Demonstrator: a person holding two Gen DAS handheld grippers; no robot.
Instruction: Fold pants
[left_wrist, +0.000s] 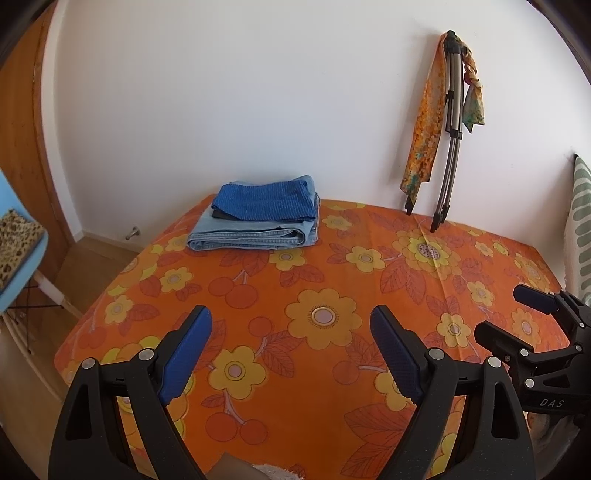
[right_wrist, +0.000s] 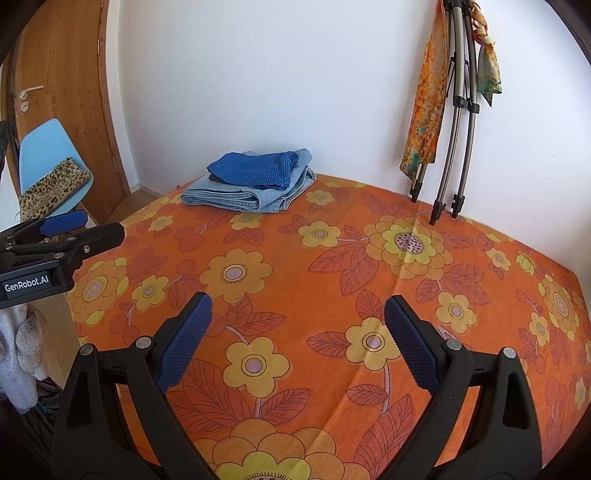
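left gripper (left_wrist: 291, 347) + right gripper (right_wrist: 297, 339): my fingers were spread wide, holding nothing, hovering over bare orange tablecloth (right_wrist: 369, 258) | pants: folded stack (left_wrist: 258, 218) sat at far-left table edge by the wall, blue striped pair on light denim | progress: looked done, nothing unfolded in view | containers: none seen
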